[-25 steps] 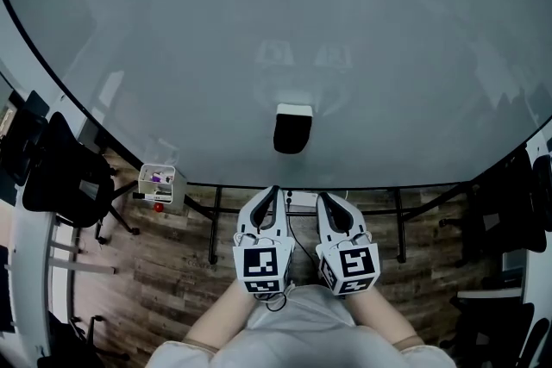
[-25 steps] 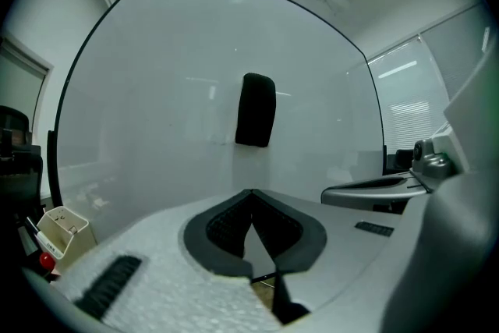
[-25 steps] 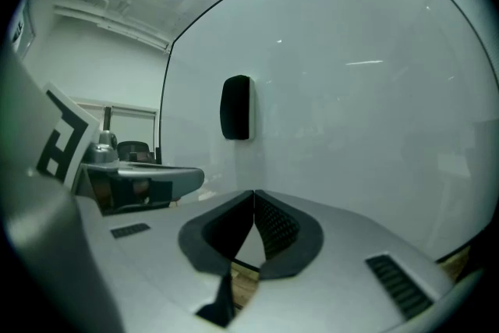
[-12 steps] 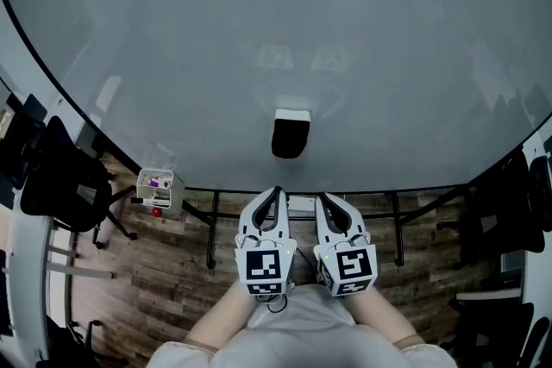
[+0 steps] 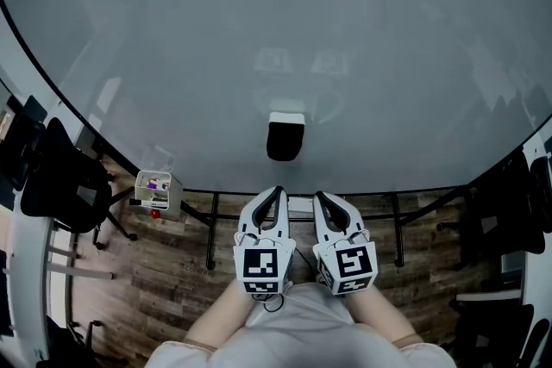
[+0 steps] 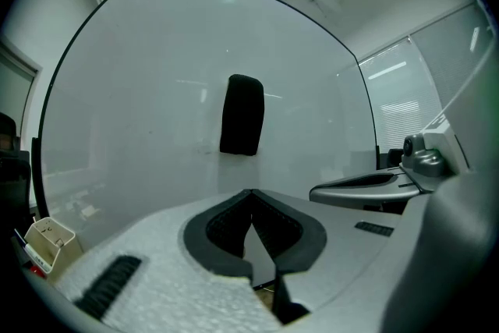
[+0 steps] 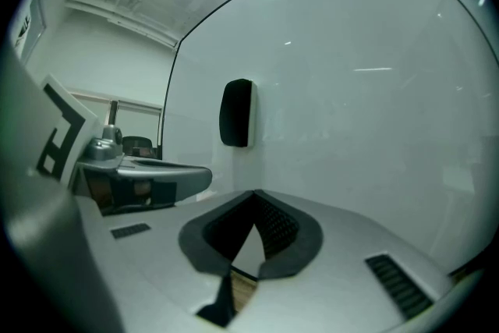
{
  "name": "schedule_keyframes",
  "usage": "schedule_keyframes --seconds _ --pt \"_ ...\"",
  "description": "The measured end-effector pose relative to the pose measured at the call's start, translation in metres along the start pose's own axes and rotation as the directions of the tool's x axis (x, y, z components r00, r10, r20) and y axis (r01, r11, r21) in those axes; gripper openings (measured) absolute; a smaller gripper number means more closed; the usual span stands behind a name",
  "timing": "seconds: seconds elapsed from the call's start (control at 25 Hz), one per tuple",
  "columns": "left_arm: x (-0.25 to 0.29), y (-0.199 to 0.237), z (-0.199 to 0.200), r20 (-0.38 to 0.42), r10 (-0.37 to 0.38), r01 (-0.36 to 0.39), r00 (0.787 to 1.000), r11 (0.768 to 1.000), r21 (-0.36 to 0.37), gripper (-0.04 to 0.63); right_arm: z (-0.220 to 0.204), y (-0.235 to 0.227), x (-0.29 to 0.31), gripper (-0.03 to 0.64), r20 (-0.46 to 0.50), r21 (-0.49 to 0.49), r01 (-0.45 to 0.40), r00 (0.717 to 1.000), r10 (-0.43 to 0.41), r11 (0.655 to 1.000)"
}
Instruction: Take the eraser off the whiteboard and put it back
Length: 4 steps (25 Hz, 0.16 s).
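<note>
A black eraser (image 5: 285, 137) with a white top clings to the whiteboard (image 5: 259, 30). It shows ahead of both grippers, in the left gripper view (image 6: 242, 115) and in the right gripper view (image 7: 236, 113). My left gripper (image 5: 277, 190) and right gripper (image 5: 316, 196) are held side by side below the board's lower edge, a short way from the eraser. Both point at the board with their tips together. Each is shut, with nothing between its fingers.
A small white box of markers (image 5: 156, 188) hangs at the board's lower left. The board's black stand legs (image 5: 211, 228) rest on a wooden floor. Dark office chairs (image 5: 56, 177) stand at the left and more at the right (image 5: 504, 211).
The eraser and board have slid slightly left and down in the head view. Both grippers have stayed where they were, shut.
</note>
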<state>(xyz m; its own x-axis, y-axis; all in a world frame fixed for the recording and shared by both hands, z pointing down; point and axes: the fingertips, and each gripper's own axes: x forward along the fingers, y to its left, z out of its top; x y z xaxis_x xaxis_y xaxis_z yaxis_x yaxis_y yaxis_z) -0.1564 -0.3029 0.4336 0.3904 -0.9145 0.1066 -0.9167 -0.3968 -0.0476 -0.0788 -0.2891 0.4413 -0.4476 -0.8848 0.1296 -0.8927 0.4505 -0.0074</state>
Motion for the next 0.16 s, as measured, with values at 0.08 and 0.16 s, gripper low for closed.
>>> schedule_keyframes --seconds 0.08,0.16 --pt "0.0018 0.0000 0.0003 0.001 0.001 -0.001 1.000 1.000 0.002 0.018 0.0002 -0.0002 0.0008 0.026 0.001 -0.004 -0.003 1.000 0.003 1.000" --pt "0.0037 -0.0001 0.0005 0.002 0.002 -0.002 1.000 1.000 0.002 0.018 0.0003 -0.0002 0.0015 0.026 0.001 -0.006 -0.006 1.000 0.006 1.000"
